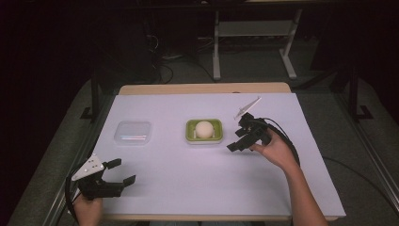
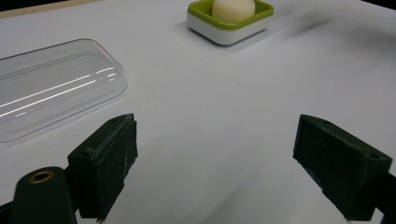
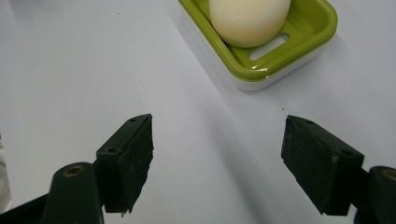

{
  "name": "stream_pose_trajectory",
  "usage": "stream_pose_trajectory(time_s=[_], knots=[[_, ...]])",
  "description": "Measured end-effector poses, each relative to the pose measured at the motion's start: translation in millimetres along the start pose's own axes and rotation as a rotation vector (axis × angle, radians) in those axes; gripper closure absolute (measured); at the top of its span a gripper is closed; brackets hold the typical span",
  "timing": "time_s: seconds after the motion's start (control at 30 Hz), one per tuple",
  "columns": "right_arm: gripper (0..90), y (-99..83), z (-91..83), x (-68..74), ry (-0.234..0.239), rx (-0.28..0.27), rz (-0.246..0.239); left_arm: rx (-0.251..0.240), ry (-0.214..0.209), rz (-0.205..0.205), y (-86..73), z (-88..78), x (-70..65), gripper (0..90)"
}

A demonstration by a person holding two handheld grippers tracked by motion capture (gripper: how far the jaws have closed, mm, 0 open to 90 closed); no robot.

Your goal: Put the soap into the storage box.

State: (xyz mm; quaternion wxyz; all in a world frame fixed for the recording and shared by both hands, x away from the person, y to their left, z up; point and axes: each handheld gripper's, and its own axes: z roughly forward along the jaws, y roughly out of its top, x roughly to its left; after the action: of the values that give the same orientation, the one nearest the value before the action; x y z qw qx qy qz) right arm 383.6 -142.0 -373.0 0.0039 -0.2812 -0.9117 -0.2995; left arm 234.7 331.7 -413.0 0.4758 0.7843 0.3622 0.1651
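From above, the left claw (image 1: pixel 118 172) sits apart at the counter's (image 1: pixel 188 188) near corner, and the right claw (image 1: pixel 242 137) gapes empty just beside the green soap dish (image 1: pixel 203 137). The right gripper view reveals drain slots under the pale soap (image 3: pixel 249 18); a clear lid (image 2: pixel 51 84) lies by the left claw.

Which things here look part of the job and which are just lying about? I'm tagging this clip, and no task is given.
Probably in the job:
- soap in the green dish
- clear lid
- left gripper and right gripper, both open

Lying about:
- table legs and cables on the floor beyond
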Motion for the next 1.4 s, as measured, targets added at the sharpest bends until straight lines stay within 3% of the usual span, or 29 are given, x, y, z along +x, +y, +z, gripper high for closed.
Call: stream_pose_trajectory(time_s=[0.43, 1.4], knots=[[24.7, -24.0, -16.1, 3.7, 0.004, -0.061, 0.023, 0.004, 0.0, 0.0, 0.5, 0.0, -0.8, 13.0], [25.5, -86.9, -25.3, 18.7, -0.028, -0.064, 0.065, -0.006, -0.012, 0.001, 1.4, 3.3, -2.4, 13.0]])
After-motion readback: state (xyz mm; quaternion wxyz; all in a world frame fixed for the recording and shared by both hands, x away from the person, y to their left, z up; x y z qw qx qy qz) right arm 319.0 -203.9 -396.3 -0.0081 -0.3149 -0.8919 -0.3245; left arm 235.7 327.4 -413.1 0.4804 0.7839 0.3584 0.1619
